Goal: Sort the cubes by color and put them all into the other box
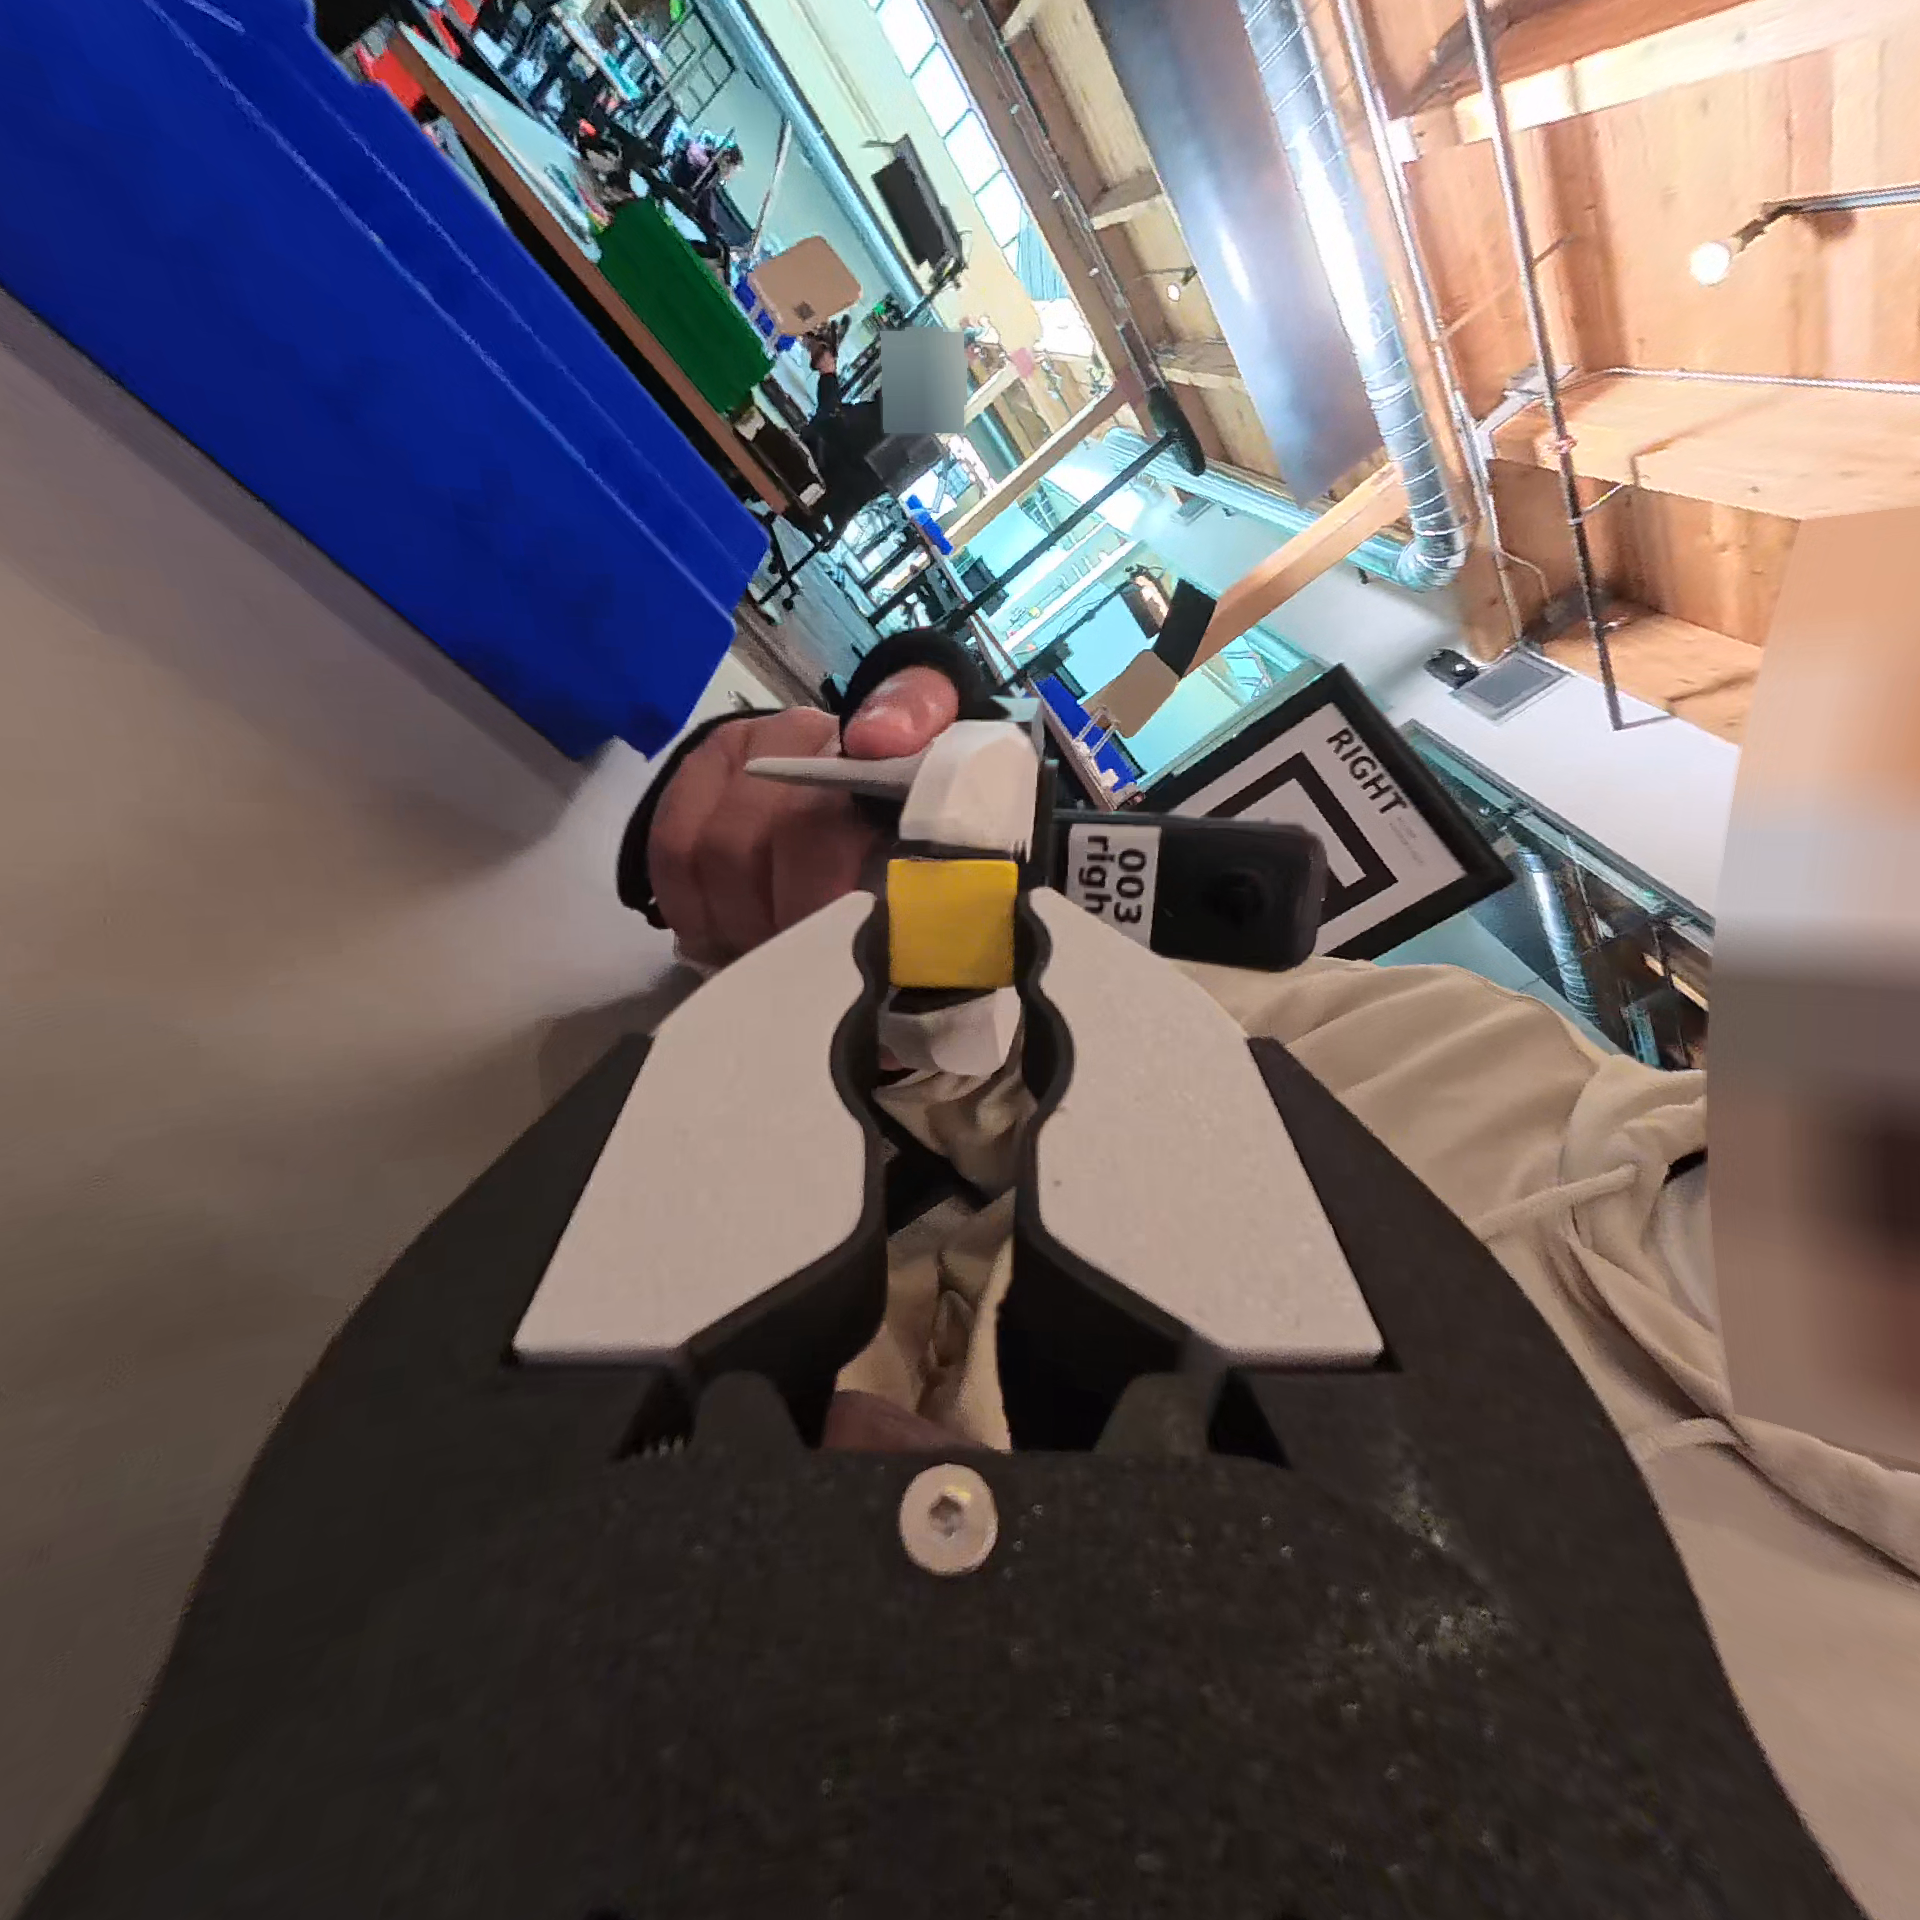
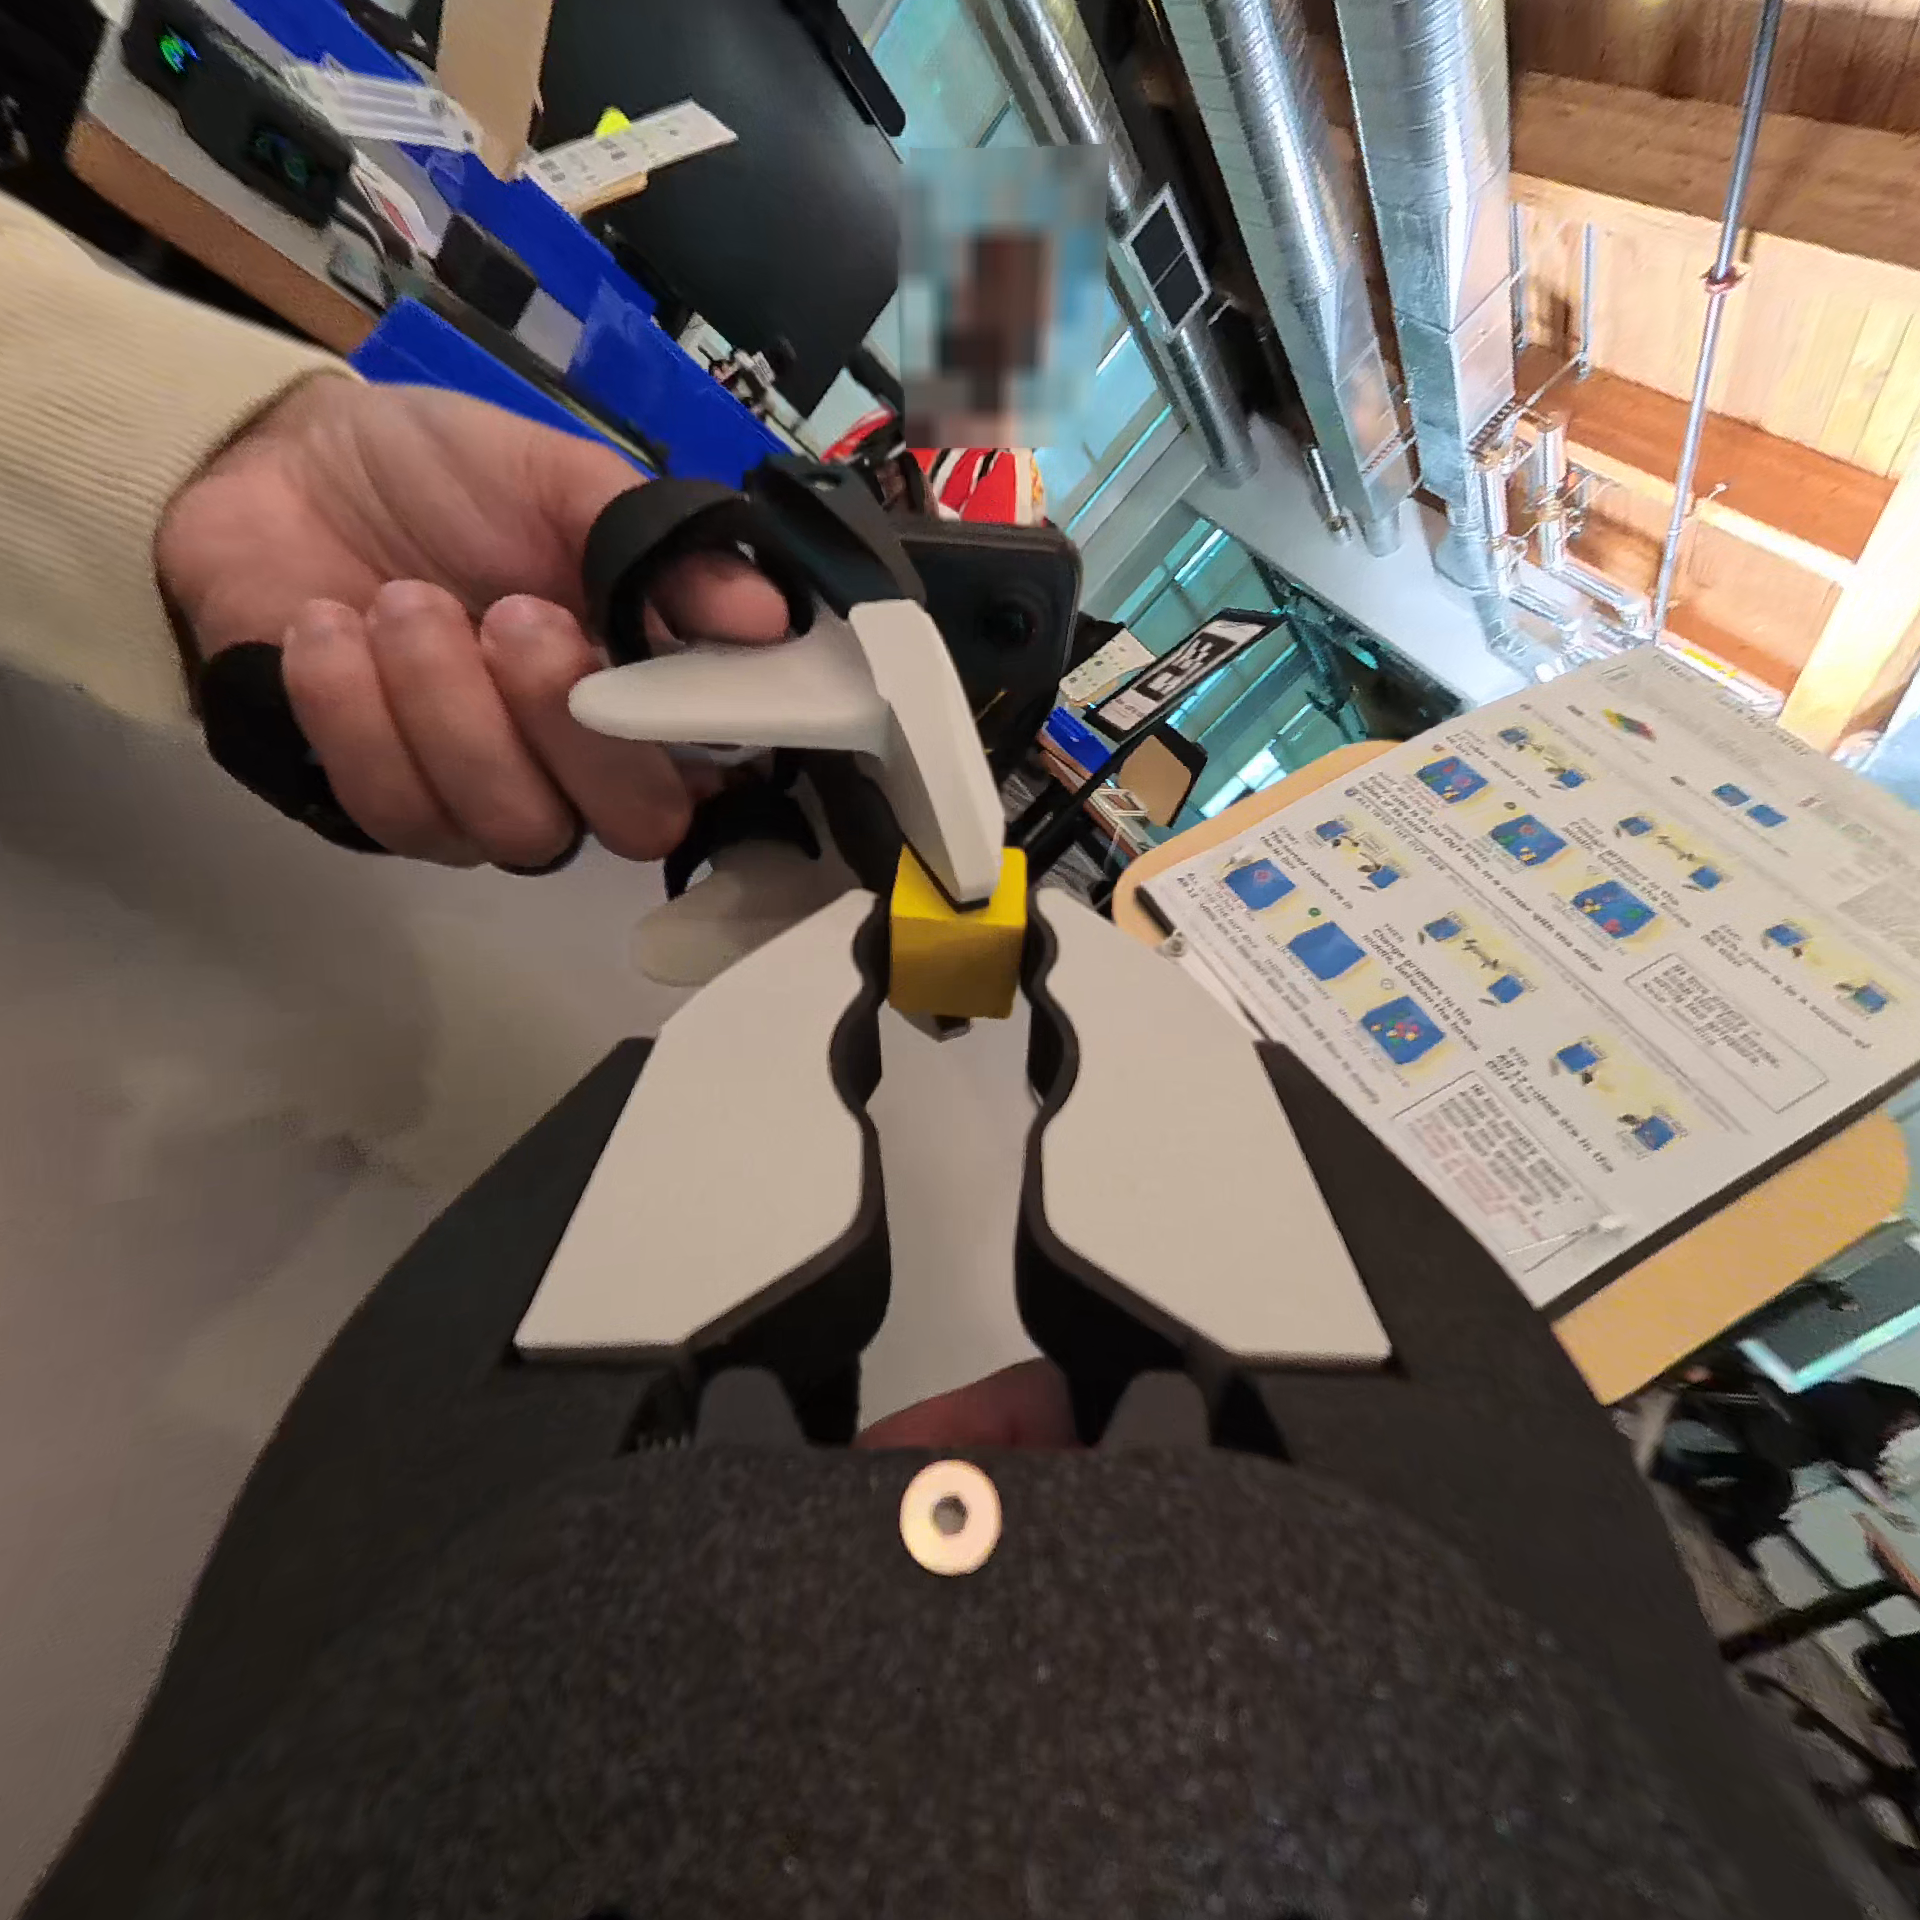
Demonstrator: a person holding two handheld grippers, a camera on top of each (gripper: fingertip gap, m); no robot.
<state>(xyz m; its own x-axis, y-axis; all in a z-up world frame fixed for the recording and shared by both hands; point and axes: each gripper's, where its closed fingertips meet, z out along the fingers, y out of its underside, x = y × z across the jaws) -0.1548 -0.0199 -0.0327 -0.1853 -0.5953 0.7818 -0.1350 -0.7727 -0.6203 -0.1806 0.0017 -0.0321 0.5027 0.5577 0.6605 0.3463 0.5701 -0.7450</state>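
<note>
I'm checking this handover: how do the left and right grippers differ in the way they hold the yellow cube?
1. In its own view, the left gripper clamps the yellow cube by its sides, while the right gripper's fingers sit above and below it, so the grips cross.
2. The left gripper looks past a blue box; the right gripper looks past a printed sheet.

Shared: both are shut on the same cube, facing each other.

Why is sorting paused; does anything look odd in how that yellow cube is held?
Yes. The yellow cube is pinched by both grippers at once: the left gripper and the right gripper each close on it in mid-air, crosswise, away from the blue box.
</note>
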